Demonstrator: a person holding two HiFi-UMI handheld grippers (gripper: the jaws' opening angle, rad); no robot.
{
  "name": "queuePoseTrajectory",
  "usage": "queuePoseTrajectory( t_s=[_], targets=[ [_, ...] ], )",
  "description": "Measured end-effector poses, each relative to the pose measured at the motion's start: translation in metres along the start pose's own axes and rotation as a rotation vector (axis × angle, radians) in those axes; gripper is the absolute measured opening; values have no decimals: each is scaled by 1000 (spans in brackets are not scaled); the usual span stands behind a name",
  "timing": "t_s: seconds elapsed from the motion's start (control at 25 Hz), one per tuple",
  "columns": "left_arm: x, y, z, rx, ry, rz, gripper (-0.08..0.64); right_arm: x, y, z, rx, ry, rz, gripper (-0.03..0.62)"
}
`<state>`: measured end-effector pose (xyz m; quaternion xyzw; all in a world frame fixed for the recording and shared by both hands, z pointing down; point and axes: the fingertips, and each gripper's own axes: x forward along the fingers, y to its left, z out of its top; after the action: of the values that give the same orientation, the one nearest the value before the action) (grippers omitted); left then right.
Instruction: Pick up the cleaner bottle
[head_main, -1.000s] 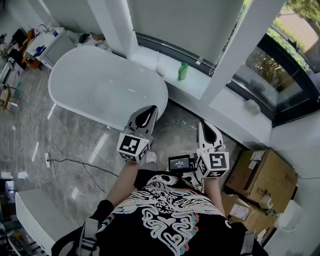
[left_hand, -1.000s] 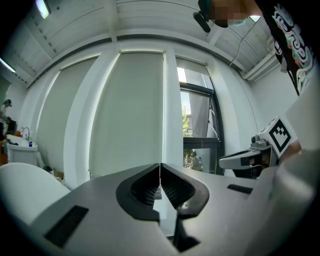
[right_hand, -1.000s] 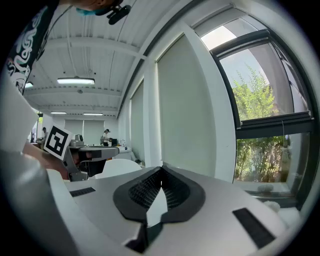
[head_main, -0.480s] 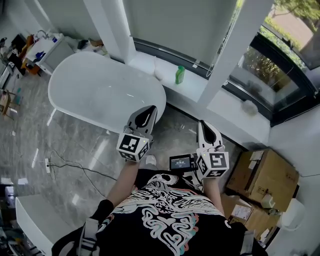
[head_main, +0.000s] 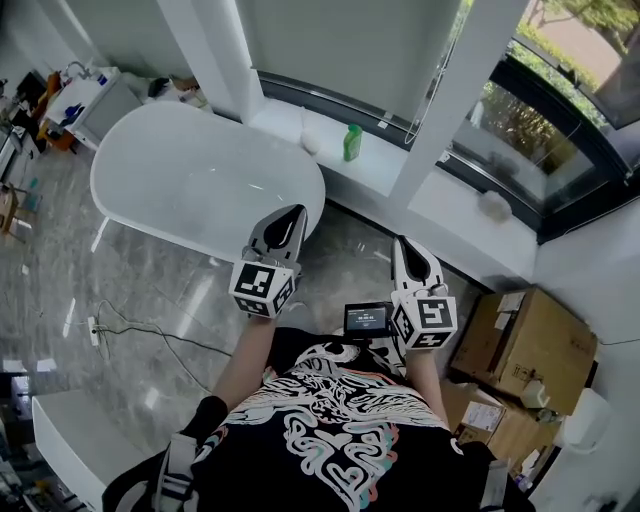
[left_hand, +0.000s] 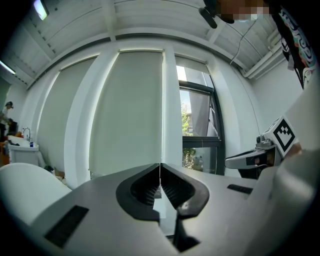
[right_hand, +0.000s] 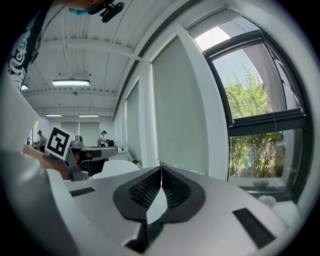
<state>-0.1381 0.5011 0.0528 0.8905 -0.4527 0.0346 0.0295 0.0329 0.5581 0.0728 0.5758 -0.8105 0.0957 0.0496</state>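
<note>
The green cleaner bottle stands upright on the white window ledge, seen only in the head view, well beyond both grippers. My left gripper is held above the floor near the bathtub's near end, jaws shut with nothing between them. My right gripper is beside it to the right, also shut and empty. Both point toward the window wall. The bottle is hidden from both gripper views.
A white bathtub fills the left. White columns rise from the ledge. Two white lumps lie on the ledge. Cardboard boxes stand at the right. A cable trails across the marble floor.
The view has shifted forward toward the window: the bottle and ledge sit a little higher and further left in the head view. Both grippers stay shut.
</note>
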Motion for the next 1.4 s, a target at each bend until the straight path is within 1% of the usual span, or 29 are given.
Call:
queuePoseTrajectory(
  t_s=[0.16,0.36,0.64,0.84,1.16,1.4],
  targets=[
    [4,3,-6,-14,11,7,18,-1,-5,-4,5,5,-13,28],
    [14,4,-6,-7,10,-2,18,8,-8,-1,2,4,-15,28],
    [37,22,-15,-32,14,2,18,30,-14,0,-17,4,-13,28],
    [76,48,-13,-37,15,-7,18,70,-27,5,-15,16,-19,28],
    [158,101,-4,-38,20,-30,18,157,-59,25,-7,23,-43,28],
    [209,143,-2,-52,35,-44,18,221,-75,42,-28,43,-45,28]
  ],
)
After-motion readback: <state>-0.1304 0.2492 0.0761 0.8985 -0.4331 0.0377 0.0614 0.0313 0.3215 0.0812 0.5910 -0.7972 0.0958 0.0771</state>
